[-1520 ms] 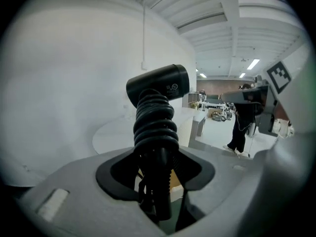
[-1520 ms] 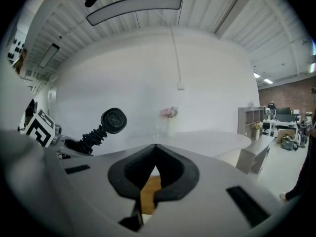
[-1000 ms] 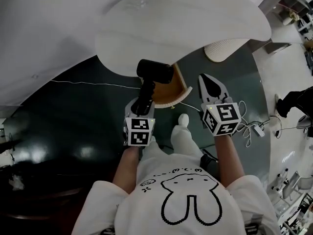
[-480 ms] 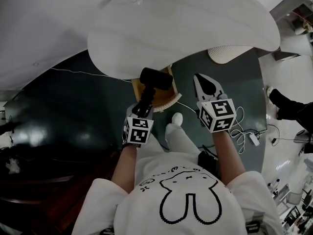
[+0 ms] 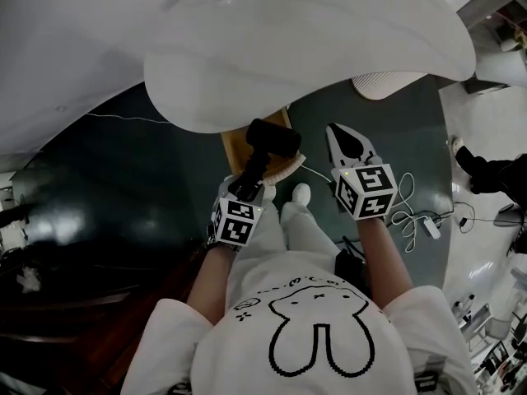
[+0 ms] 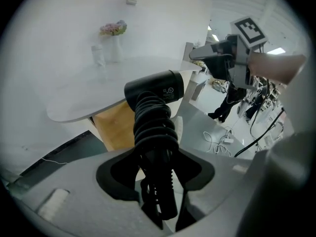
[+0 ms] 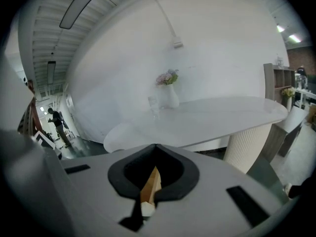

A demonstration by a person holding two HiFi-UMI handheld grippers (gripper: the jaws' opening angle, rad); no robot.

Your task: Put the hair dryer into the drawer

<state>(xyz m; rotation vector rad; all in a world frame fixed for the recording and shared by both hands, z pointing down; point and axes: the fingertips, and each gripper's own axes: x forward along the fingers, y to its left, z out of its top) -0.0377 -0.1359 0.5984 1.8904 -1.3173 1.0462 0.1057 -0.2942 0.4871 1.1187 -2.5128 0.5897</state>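
Compared with one second ago, both grippers are found lower and nearer to the table, and the head of the hair dryer is now seen over the wood of the drawer instead of against the table's rim.

The left gripper point(image 6: 158, 174) is clenched on the black hair dryer point(image 6: 153, 90). The handle, with its cord point(image 6: 153, 127) wound around it in thick coils, is pressed between the two jaws, and the round head is carried above them, turned sideways. In the head view the hair dryer is held over the wooden drawer point(image 5: 239, 148), which is pulled out from under the white table point(image 5: 313, 48). Whether the dryer touches the drawer cannot be told. The drawer's pale curved front point(image 5: 288, 169) is seen just beside the dryer's handle.

The right gripper point(image 5: 339, 137) is kept to the right of the drawer, apart from it. Its jaws are closed together and nothing is grasped by them. Only a thin strip of wood is seen through the slit between them.

On the table a white vase with flowers point(image 7: 169, 95) and a clear glass point(image 7: 153, 105) are placed near each other. White cables point(image 5: 408, 216) are spread on the dark floor point(image 5: 123, 188) at the person's right side, and the person's white shoe point(image 5: 301, 194) is seen between the two grippers.
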